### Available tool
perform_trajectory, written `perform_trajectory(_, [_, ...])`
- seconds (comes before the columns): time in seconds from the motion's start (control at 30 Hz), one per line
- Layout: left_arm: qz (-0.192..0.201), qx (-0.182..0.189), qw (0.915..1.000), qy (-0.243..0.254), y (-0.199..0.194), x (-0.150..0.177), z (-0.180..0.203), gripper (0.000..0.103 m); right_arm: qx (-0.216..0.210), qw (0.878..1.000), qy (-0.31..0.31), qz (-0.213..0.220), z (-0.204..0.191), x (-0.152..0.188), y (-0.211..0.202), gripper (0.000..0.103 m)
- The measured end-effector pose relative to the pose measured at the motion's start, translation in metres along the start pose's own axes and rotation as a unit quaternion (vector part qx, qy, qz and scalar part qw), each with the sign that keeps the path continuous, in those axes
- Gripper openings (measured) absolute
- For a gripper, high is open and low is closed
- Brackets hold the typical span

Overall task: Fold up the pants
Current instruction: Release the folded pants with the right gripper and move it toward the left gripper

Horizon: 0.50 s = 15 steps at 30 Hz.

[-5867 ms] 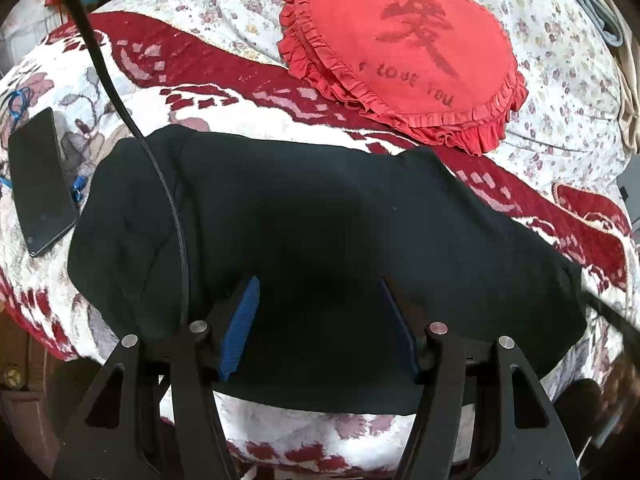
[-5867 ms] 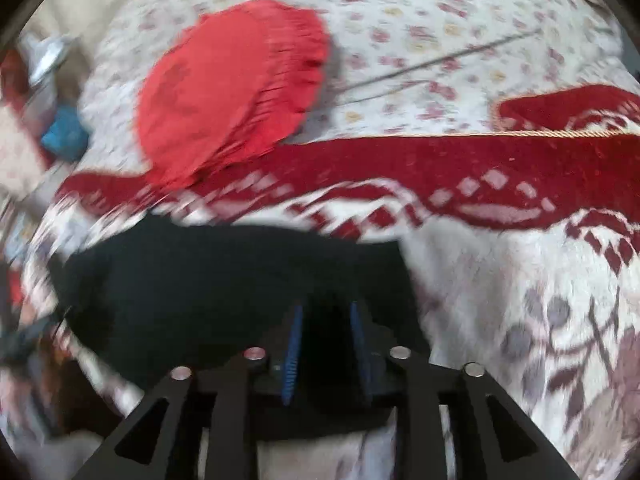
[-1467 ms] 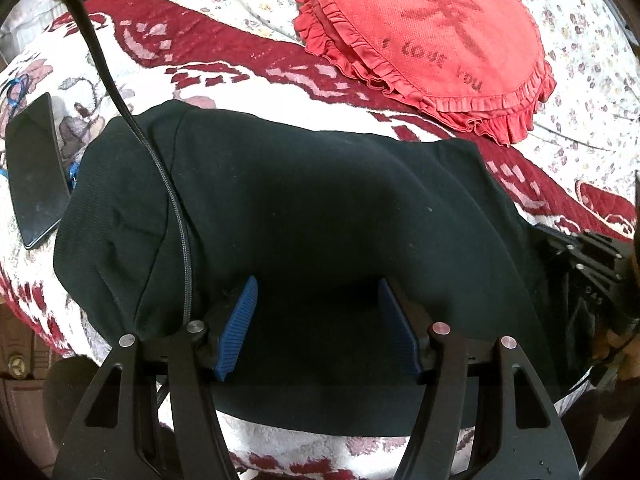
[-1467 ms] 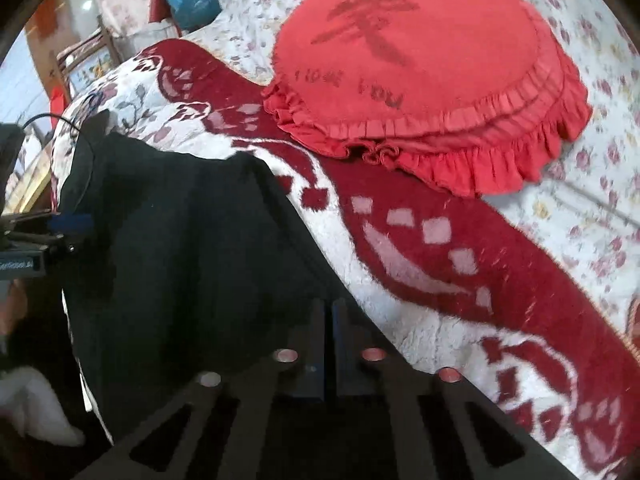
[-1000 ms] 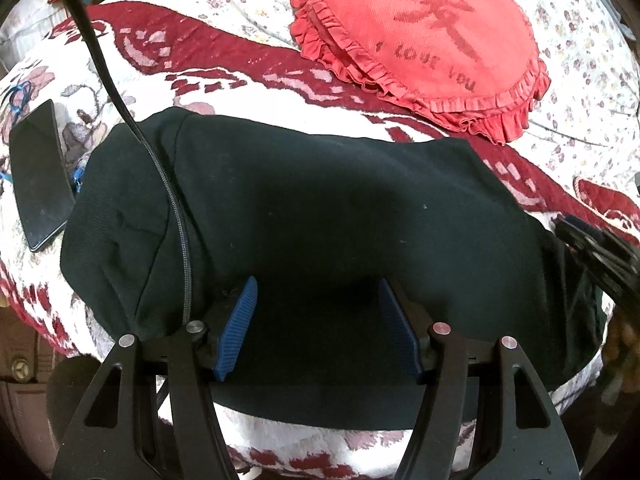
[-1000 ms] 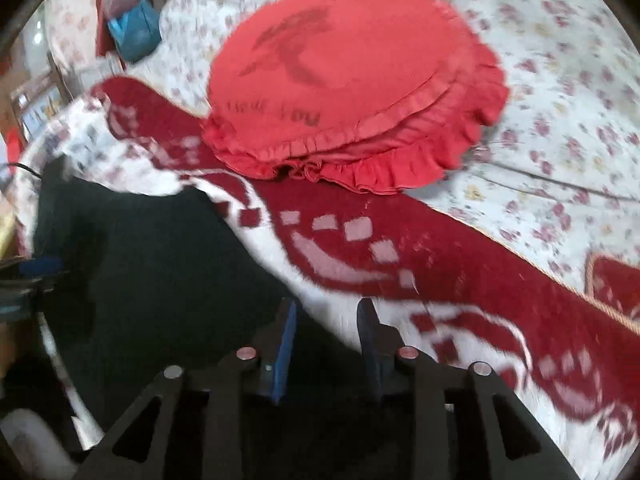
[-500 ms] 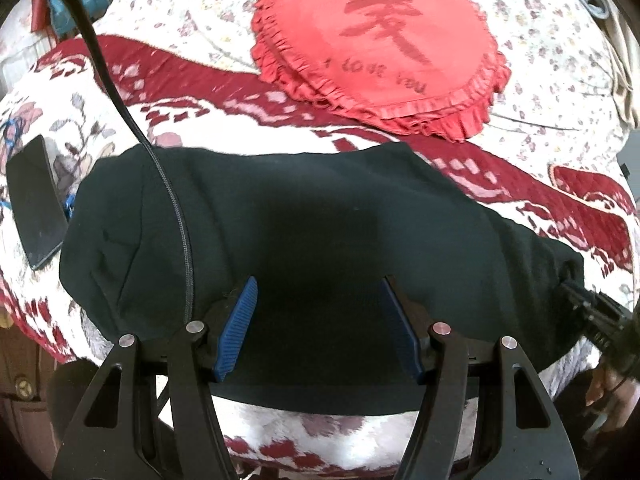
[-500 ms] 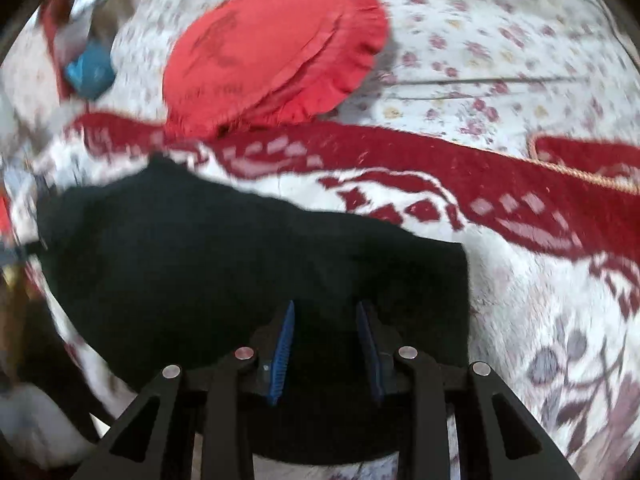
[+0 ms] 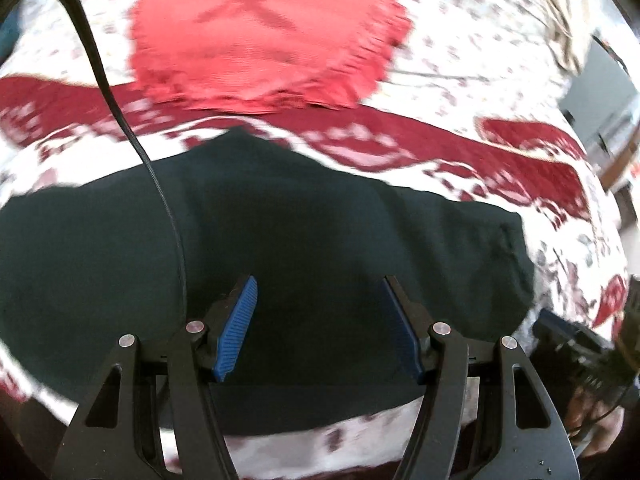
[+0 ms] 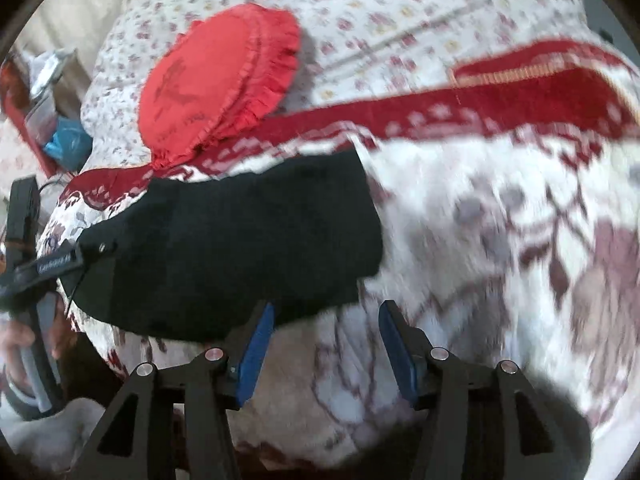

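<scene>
The black pants (image 9: 304,232) lie folded into a flat wide bundle on the red and white blanket (image 9: 520,152). My left gripper (image 9: 320,292) is open and empty, its blue pads over the near part of the bundle. In the right wrist view the pants (image 10: 240,240) lie left of centre. My right gripper (image 10: 326,316) is open and empty, over the blanket (image 10: 500,240) just past the bundle's right edge. The left gripper's body (image 10: 44,268) shows at the far left of that view, and the right gripper's body (image 9: 576,344) at the lower right of the left wrist view.
A round red frilled cushion (image 9: 264,36) lies beyond the pants on a floral sheet (image 9: 460,40); it also shows in the right wrist view (image 10: 216,80). A black cable (image 9: 136,136) crosses the left wrist view. Blue and mixed clutter (image 10: 64,140) sits far left.
My right gripper has opened wide, let go of the pants and drawn back to their right edge. My left gripper stayed open and shifted a little; the view is blurred.
</scene>
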<state>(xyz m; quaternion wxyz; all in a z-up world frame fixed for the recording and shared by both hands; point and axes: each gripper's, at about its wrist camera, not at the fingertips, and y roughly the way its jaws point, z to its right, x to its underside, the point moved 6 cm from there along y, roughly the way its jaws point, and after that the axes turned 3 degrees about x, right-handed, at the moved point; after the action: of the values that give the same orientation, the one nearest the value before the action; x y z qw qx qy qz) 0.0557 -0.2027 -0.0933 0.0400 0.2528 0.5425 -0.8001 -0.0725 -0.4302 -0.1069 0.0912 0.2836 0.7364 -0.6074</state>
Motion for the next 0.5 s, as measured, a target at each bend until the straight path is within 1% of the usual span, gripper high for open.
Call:
perform_trajectory(0.03, [-0.003, 0.005, 0.9999, 0.016, 0.005, -0.004, 0.01, 0.072, -0.008, 1.0, 0.008, -0.007, 0.002, 0.003, 0.003, 0.053])
perform_trajectory(0.07, [-0.005, 0.014, 0.9993, 0.035, 0.011, -0.008, 0.023, 0.074, -0.016, 1.0, 0.014, -0.011, 0.003, 0.005, 0.006, 0.053])
perform_trajectory(0.13, [-0.015, 0.032, 0.9978, 0.056, 0.02, -0.017, 0.04, 0.074, -0.019, 1.0, 0.018, -0.015, 0.002, 0.006, 0.012, 0.053])
perform_trajectory(0.17, [-0.022, 0.048, 0.9966, 0.064, 0.026, -0.022, 0.051, 0.074, -0.023, 0.999, 0.022, -0.017, 0.001, 0.005, 0.016, 0.053])
perform_trajectory(0.23, [-0.033, 0.068, 0.9943, 0.076, 0.036, -0.031, 0.067, 0.075, -0.043, 0.998, 0.033, -0.015, -0.001, 0.002, 0.021, 0.053])
perform_trajectory(0.27, [-0.038, 0.073, 0.9923, 0.093, 0.042, -0.036, 0.077, 0.078, -0.051, 0.998, 0.04, -0.016, -0.002, 0.0, 0.025, 0.054])
perform_trajectory(0.37, [-0.047, 0.072, 0.9857, 0.145, 0.057, -0.044, 0.103, 0.078, -0.052, 0.997, 0.056, -0.019, -0.001, 0.0, 0.035, 0.057])
perform_trajectory(0.43, [-0.055, 0.073, 0.9823, 0.163, 0.071, -0.048, 0.116, 0.078, -0.055, 0.997, 0.06, -0.013, -0.001, 0.001, 0.035, 0.061])
perform_trajectory(0.5, [-0.071, 0.082, 0.9786, 0.175, 0.086, -0.049, 0.126, 0.078, -0.061, 0.996, 0.068, -0.007, -0.001, 0.0, 0.036, 0.068])
